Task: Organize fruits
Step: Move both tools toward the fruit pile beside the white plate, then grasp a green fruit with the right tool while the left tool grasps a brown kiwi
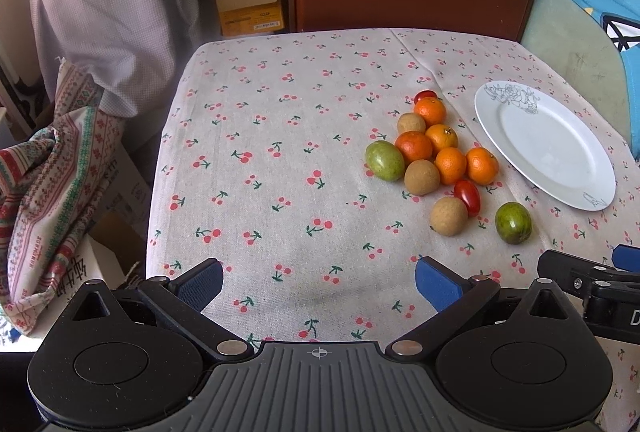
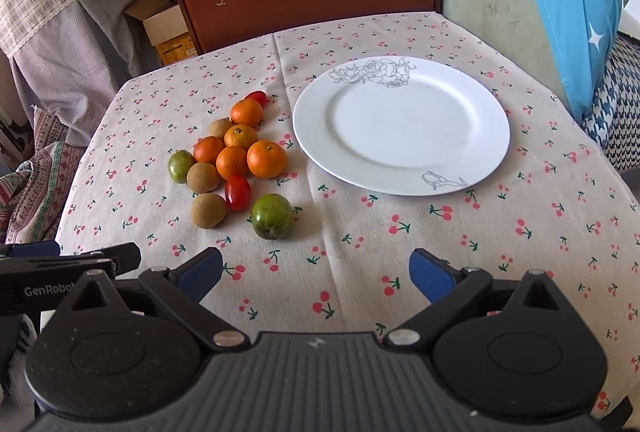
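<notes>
Both the left gripper (image 1: pixel 318 282) and right gripper (image 2: pixel 316 274) hover nearest, jaws apart, holding nothing. Beyond, on the cherry-print cloth desk (image 2: pixel 360 252): two green fruits (image 2: pixel 272 216), three fuzzy brown ones (image 2: pixel 208 209), two glossy tomatoes (image 2: pixel 238 193), five dimpled oranges (image 2: pixel 267 159). Right: one round white plate (image 2: pixel 492 135).

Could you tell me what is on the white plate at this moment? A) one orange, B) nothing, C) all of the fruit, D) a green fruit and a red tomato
B: the white plate is bare, and the fruit pile lies on the tablecloth beside it.
</notes>
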Tool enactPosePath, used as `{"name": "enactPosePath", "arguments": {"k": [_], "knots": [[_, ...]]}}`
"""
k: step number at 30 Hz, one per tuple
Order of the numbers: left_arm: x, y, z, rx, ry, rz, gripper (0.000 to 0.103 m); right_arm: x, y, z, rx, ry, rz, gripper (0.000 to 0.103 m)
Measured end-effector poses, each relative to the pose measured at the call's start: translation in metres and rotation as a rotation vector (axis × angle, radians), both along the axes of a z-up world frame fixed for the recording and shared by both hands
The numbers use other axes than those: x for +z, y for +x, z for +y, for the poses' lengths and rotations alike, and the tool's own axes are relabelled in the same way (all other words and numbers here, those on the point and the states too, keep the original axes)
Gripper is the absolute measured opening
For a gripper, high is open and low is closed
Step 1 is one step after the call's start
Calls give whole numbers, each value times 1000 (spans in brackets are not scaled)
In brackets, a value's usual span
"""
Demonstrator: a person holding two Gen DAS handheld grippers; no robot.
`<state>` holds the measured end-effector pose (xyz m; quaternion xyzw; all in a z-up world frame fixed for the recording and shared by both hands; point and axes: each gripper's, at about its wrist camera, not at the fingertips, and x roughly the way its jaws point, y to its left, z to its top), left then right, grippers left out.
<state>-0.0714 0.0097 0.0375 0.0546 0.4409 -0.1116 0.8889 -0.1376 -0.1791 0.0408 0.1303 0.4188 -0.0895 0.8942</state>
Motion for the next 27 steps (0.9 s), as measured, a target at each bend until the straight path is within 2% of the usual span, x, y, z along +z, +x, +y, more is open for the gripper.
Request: {"name": "enactPosePath", "arguments": {"k": [2, 6, 10, 14, 19, 23, 27], "knots": [[-2, -1, 3, 2, -7, 1, 102, -4, -4, -2, 7, 13, -16, 89], [-5, 0, 5, 8, -13, -9, 101, -10, -5, -4, -9, 29, -48, 85], [-6, 1, 3, 20, -37, -25, 101, -11, 0, -2, -6, 61, -91, 72], [-3, 2, -6, -1, -58, -64, 99, -12, 5, 2, 11, 57, -129, 65], [-7, 5, -16, -28, -69, -78, 92, -16, 12, 2, 15, 75, -137, 54], [-9, 6, -21, -34, -48, -90, 88, -17, 16, 2, 20, 91, -154, 47], [-9, 7, -19, -34, -77, -86, 83, -23, 22, 1, 16, 113, -146, 40]]}}
